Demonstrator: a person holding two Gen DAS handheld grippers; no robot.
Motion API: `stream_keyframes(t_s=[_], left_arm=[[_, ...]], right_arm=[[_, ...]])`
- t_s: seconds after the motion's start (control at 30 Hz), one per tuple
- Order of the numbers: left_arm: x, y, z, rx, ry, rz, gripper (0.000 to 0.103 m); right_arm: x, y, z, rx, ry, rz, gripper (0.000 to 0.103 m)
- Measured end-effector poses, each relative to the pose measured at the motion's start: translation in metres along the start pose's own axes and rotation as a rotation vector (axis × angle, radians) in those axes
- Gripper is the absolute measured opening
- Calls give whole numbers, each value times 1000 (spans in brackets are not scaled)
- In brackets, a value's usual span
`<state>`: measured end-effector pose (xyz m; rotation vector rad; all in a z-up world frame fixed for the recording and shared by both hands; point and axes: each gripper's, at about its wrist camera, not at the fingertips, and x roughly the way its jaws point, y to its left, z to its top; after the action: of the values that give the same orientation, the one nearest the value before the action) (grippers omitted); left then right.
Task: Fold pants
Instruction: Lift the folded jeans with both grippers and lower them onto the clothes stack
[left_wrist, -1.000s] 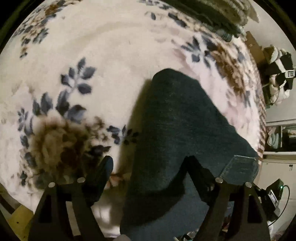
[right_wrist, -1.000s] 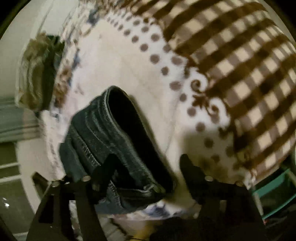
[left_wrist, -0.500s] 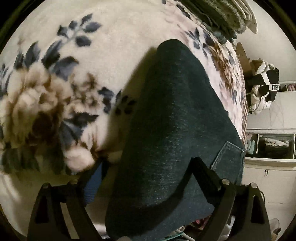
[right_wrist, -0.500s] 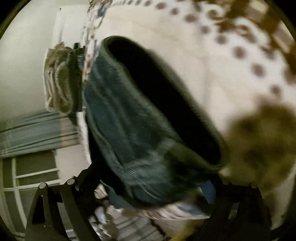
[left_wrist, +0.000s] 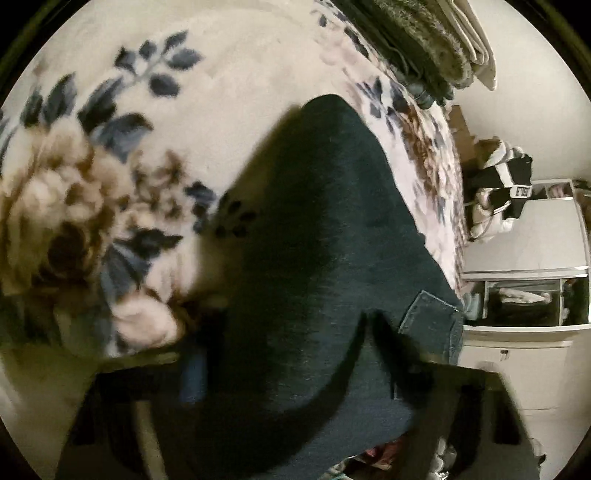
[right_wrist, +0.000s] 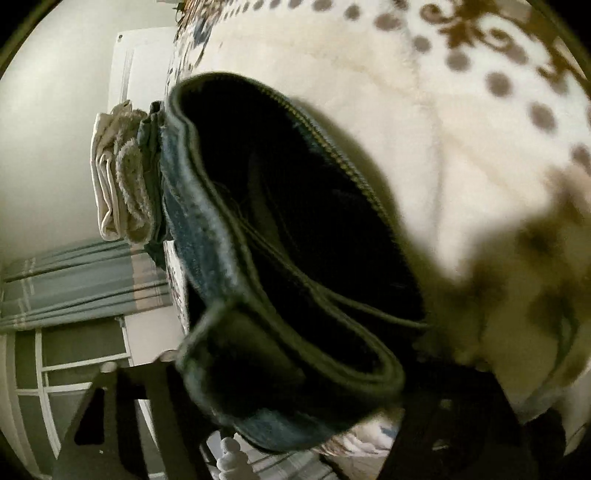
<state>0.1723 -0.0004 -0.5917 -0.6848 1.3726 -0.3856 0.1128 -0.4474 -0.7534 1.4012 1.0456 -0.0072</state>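
Dark blue denim pants (left_wrist: 317, 236) lie folded on a floral blanket (left_wrist: 155, 110). In the left wrist view they fill the centre, with a back pocket (left_wrist: 432, 325) at the right. My left gripper (left_wrist: 295, 369) straddles the near edge of the pants, its fingers spread wide, one on each side of the fabric. In the right wrist view the folded waistband end of the pants (right_wrist: 280, 258) stands close and thick. My right gripper (right_wrist: 291, 398) has its fingers apart around that folded bundle. Both views are blurred by motion.
A stack of folded towels and clothes (left_wrist: 421, 48) sits at the far end of the bed, and it also shows in the right wrist view (right_wrist: 122, 173). A white cabinet (left_wrist: 524, 295) with a bag on it stands right of the bed. Curtains (right_wrist: 74, 280) hang at the left.
Both grippers have pushed in closer to the pants, which now fill more of each view. The right view has swung so the waistband end stands taller. The jaws stay spread.
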Motion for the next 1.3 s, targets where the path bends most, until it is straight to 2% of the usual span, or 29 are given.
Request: stream_keyframes(t_s=[0.07, 0.17, 0.23, 0.57, 0.8, 1.0, 1.1, 1.3], left_arm=[[-4, 0, -4, -9, -17, -1, 55], [-14, -4, -10, -28, -47, -15, 42], [-24, -10, -12, -34, -61, -32, 37], [-88, -69, -3, -5, -123, -74, 36], [-134, -127, 26, 11, -156, -86, 36], [-154, -178, 97, 38, -196, -131, 36], [-160, -203, 152, 51, -226, -158, 36], [-160, -238, 295, 57, -275, -219, 36]], right_arm=[[-10, 2, 2, -9, -11, -8, 53], [-19, 9, 1, -27, -18, -34, 47], [-22, 19, -1, -34, -19, -40, 44], [-62, 87, -3, -93, 3, -3, 40], [-93, 155, 4, -134, -2, 31, 39], [-95, 248, 43, -197, -49, 62, 39], [-76, 309, 75, -227, -82, 82, 39], [-6, 437, 158, -282, -134, 121, 39]])
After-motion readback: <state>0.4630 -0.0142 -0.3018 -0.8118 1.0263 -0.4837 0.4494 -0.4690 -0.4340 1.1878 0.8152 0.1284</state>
